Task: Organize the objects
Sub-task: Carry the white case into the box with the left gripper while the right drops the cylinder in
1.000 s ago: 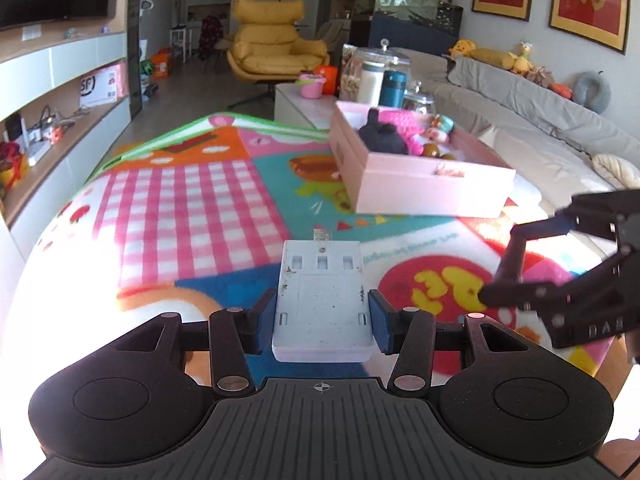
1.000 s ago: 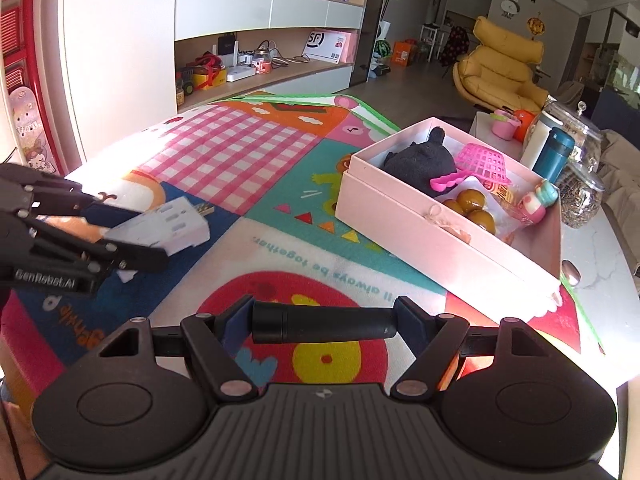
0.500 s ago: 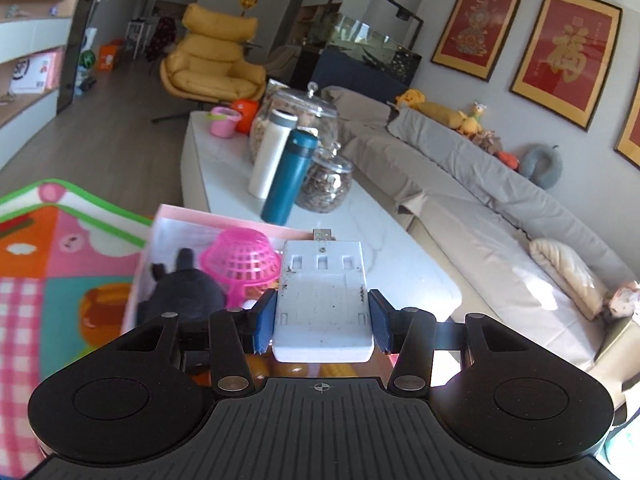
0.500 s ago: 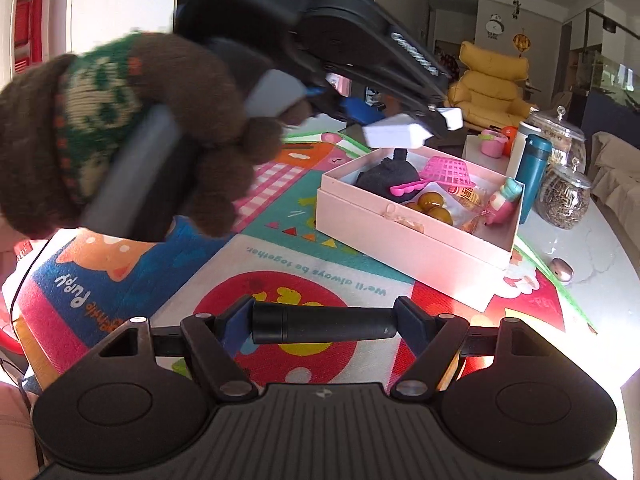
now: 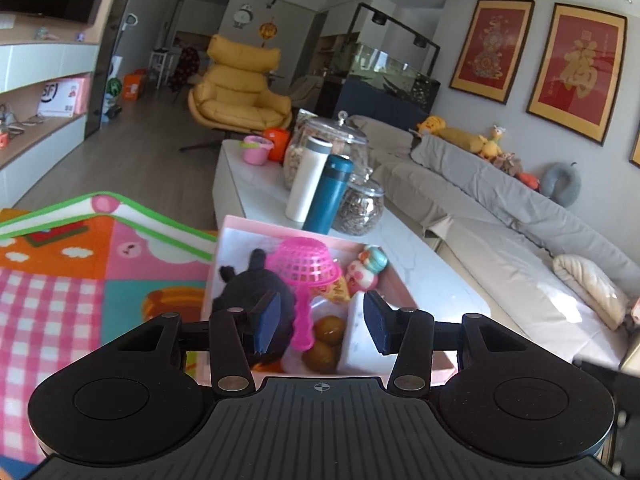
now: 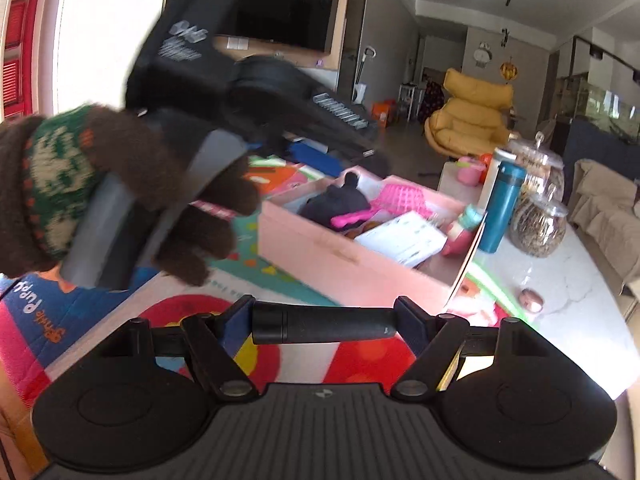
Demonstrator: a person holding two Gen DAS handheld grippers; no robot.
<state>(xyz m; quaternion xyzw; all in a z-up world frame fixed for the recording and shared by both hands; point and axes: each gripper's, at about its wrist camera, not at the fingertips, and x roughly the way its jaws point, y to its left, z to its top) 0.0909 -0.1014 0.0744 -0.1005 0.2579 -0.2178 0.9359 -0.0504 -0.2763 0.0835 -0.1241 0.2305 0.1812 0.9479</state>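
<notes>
Your left gripper (image 5: 320,322) hangs over the pink box (image 6: 340,256) with its jaws apart and nothing pinched between the blue pads (image 5: 269,320); the white flat plastic piece (image 6: 402,236) lies loose inside the box, tilted, at the right-hand end as the left wrist view shows it, just beside the two brown round things (image 5: 326,340) and near the small penguin-like toy (image 5: 366,266). Also in the box are a black plush toy (image 5: 256,280) on the left side and a pink toy strainer (image 5: 306,270), bowl turned down, its handle running toward you across the middle. The box sits partly on the colourful play mat (image 5: 80,272) and next to the white marble-look low table (image 5: 420,264), where a white bottle (image 5: 307,178), a teal bottle (image 5: 330,196) and two lidded glass jars (image 5: 360,208) stand close together just behind the box. Your right gripper (image 6: 324,324) is clamped on a black cylinder (image 6: 324,325), held crosswise, one end against each pad, above the red circle of the mat and well short of the box. In the right wrist view your left hand (image 6: 120,192), in a brown knitted glove with a green and cream pattern, grasps the grey handle of the left tool, which reaches over the box's near corner
</notes>
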